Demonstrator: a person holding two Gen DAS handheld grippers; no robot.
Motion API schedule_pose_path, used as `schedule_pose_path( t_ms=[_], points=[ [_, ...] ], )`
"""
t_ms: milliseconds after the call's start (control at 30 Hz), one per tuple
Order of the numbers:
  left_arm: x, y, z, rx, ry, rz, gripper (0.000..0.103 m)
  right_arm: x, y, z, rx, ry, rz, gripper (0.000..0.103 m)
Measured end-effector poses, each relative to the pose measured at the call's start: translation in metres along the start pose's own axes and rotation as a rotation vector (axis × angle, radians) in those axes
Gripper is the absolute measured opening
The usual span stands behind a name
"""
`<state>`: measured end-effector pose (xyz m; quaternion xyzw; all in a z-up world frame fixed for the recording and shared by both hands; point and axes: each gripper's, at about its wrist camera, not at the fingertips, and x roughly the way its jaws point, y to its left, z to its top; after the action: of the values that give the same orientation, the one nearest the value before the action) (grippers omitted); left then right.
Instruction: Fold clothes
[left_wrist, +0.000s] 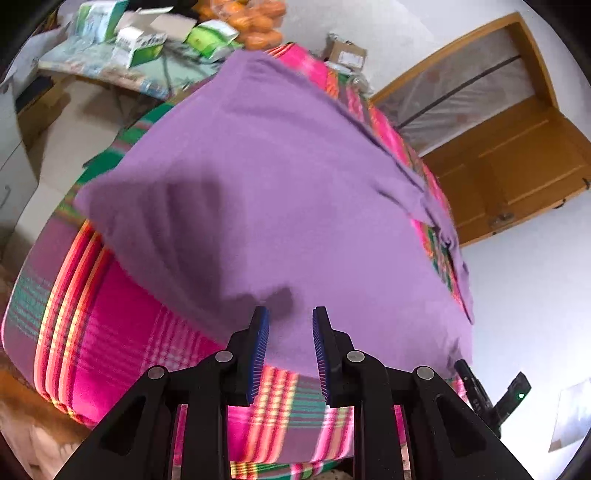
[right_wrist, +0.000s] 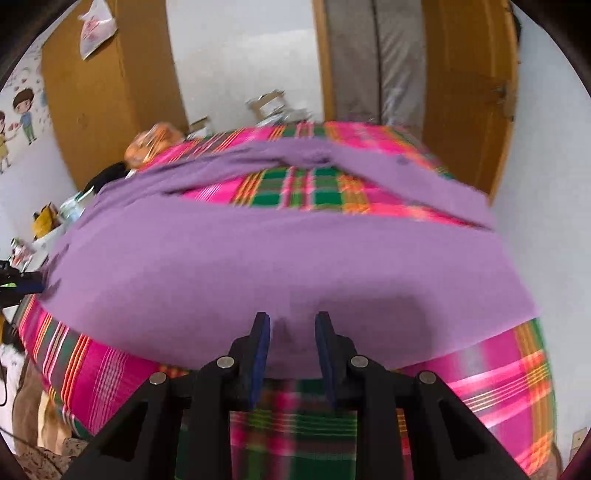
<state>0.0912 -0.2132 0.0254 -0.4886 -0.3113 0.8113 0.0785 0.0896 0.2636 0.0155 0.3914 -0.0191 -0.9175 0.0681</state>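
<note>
While the purple garment (left_wrist: 280, 192) lies spread on the plaid bed cover (left_wrist: 122, 332) in both views, only the left wrist view shows a cluttered desk (left_wrist: 147, 74). Both the left gripper (left_wrist: 290, 332) and the right gripper (right_wrist: 291, 332) have fingers spread, empty; motion blur softens the garment's edges.

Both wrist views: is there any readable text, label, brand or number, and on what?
None can be read.
Green and white packets on the side table: print blurred.
Cardboard box label: too small.
White bag hanging on the wardrobe: red print blurred.
Purple garment: no text visible.
</note>
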Motion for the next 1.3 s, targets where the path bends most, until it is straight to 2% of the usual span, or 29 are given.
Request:
schedule_pose_path(
  t_ms=[233,367,500,567,700,800,933,1100,1300],
  points=[
    [0.013,-0.061,0.034,0.111,0.017,-0.037,0.024,-0.034,-0.040,0.050,0.010,-0.097,-0.108,0.026],
    [0.028,-0.112,0.061,0.218,0.035,-0.028,0.024,-0.057,-0.056,0.090,0.009,-0.180,-0.138,0.026],
    [0.033,-0.161,0.093,0.298,0.014,-0.047,0.024,-0.077,-0.067,0.137,-0.036,-0.266,-0.182,0.026],
    [0.041,-0.182,0.105,0.335,0.000,-0.050,0.024,-0.080,-0.072,0.156,-0.056,-0.289,-0.183,0.032],
    [0.075,-0.205,0.126,0.354,0.042,-0.028,0.024,-0.040,-0.083,0.179,-0.067,-0.218,-0.185,0.032],
    [0.112,-0.211,0.133,0.387,0.083,0.031,0.024,0.009,-0.090,0.175,-0.056,-0.104,-0.145,0.032],
    [0.153,-0.218,0.134,0.450,0.103,0.106,0.024,0.072,-0.097,0.161,-0.048,0.022,-0.138,0.032],
    [0.202,-0.231,0.127,0.533,0.176,0.135,0.024,0.113,-0.099,0.155,-0.059,0.057,-0.125,0.039],
    [0.230,-0.238,0.131,0.574,0.168,0.167,0.024,0.147,-0.095,0.149,-0.124,0.115,-0.138,0.039]
  ],
)
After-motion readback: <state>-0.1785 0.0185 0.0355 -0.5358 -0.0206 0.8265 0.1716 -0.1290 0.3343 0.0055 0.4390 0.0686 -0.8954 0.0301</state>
